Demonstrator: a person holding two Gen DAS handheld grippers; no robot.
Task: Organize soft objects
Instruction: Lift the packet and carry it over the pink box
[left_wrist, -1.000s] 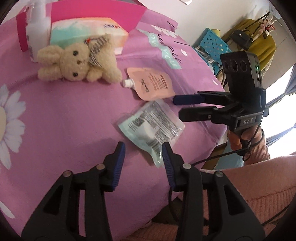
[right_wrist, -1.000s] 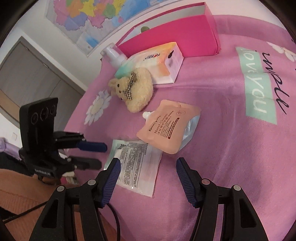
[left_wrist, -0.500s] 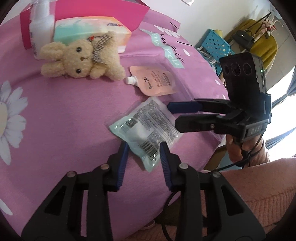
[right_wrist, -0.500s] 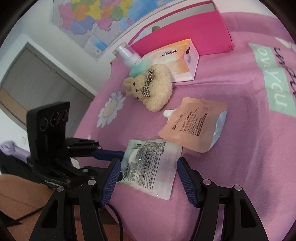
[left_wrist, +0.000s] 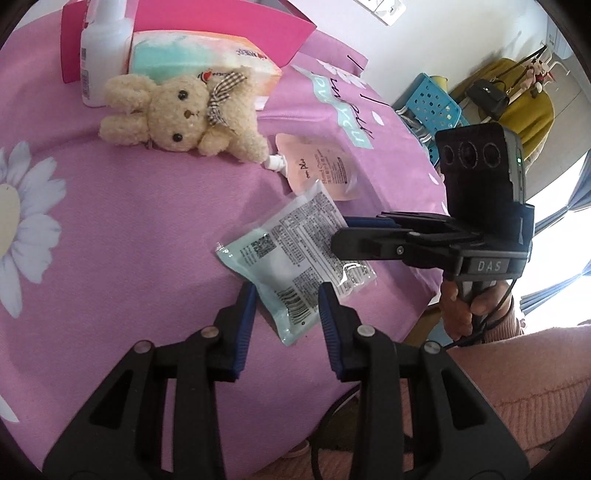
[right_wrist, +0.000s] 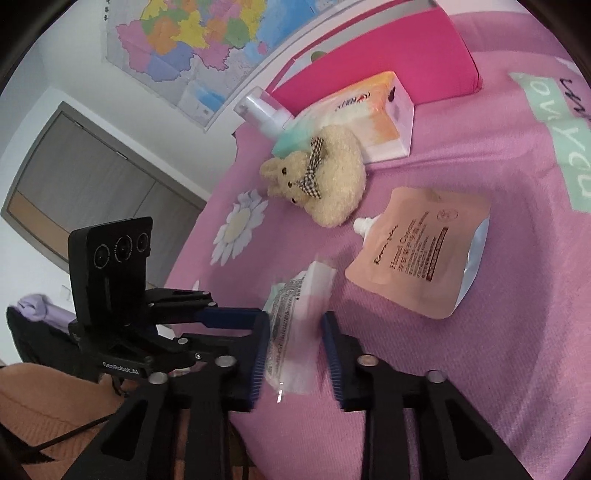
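Note:
A teal and clear sachet packet (left_wrist: 291, 254) lies on the pink cloth (left_wrist: 129, 221) near its front edge. My left gripper (left_wrist: 286, 295) is open, its jaws astride the packet's near corner. My right gripper (right_wrist: 295, 317) comes in from the side. Its jaws are closing, and the packet (right_wrist: 295, 306) stands buckled and blurred between the pads. In the left wrist view the right gripper (left_wrist: 341, 230) sits at the packet's right edge. A peach hand-cream pouch (right_wrist: 417, 254) lies just beyond. A beige plush bunny (left_wrist: 181, 110) lies further back.
Behind the bunny are a tissue pack (left_wrist: 192, 55), a white pump bottle (left_wrist: 103, 48) and an open pink box (right_wrist: 388, 48). The cloth's edge drops off close to the grippers, by a person's pink sleeve (left_wrist: 517, 387). A blue basket (left_wrist: 432, 107) stands beyond the cloth.
Both grippers came in onto the packet. The right jaws went from wide apart to narrow around it, and the packet buckled up. The left jaws narrowed a little.

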